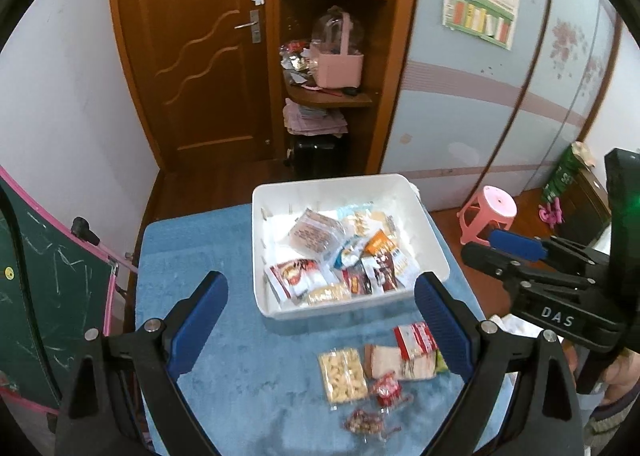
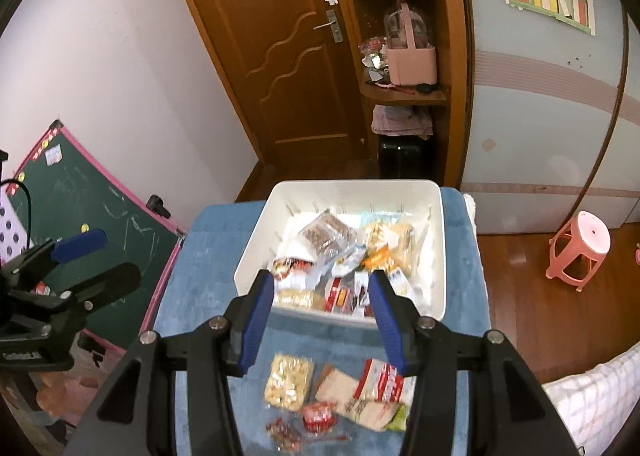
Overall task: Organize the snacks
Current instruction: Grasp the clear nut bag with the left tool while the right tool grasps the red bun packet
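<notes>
Both grippers, your left and right, hang open and empty above the near loose snacks; closing carelessly could pinch two overlapping packets bound for the far white bin

1. The right gripper hangs above a blue-covered worktop, its blue-padded jaws parted with nothing between them.
2. A white bin sits on the worktop, filled with mixed snack packets.
3. Nearer the camera, loose packets lie on the cloth: a clear bag of pale nuts, a red-and-white packet, a small red sweet.
4. The left gripper shows at the left edge.
</notes>
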A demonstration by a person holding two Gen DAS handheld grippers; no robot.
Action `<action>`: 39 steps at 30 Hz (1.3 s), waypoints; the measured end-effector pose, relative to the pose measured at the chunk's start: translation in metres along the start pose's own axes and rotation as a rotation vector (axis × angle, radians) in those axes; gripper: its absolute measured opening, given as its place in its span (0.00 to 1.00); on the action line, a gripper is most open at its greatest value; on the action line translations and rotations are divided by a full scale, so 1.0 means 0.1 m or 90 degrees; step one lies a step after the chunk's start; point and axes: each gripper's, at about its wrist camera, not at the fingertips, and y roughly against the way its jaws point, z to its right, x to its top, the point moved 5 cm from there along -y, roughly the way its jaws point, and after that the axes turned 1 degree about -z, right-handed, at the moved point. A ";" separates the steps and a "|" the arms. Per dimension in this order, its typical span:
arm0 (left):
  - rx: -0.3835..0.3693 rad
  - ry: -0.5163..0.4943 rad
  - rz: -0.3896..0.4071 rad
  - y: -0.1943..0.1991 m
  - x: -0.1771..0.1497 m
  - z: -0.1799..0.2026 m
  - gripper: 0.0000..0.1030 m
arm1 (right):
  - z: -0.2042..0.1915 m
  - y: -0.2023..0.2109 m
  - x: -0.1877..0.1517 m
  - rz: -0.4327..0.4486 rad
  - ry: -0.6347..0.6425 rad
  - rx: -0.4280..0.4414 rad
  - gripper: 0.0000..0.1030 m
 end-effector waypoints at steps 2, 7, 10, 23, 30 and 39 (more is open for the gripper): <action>-0.005 -0.006 -0.004 0.07 -0.15 0.04 0.91 | -0.03 0.06 -0.11 -0.001 0.005 -0.006 0.49; -0.008 -0.019 -0.020 0.12 -0.49 0.15 0.91 | -0.08 0.20 -0.44 -0.008 0.004 -0.013 0.49; -0.017 -0.021 -0.038 0.11 -0.74 0.21 0.91 | -0.06 0.25 -0.66 -0.020 0.000 -0.026 0.49; 0.014 0.018 -0.158 -0.45 -1.76 0.42 0.91 | 0.12 0.02 -1.43 -0.106 -0.014 -0.025 0.49; 0.031 0.113 -0.232 -1.03 -2.22 0.43 0.91 | 0.32 -0.41 -1.63 -0.167 -0.002 -0.002 0.49; 0.035 0.238 -0.286 -1.61 -2.62 0.40 0.91 | 0.33 -1.04 -1.85 -0.262 -0.002 0.059 0.49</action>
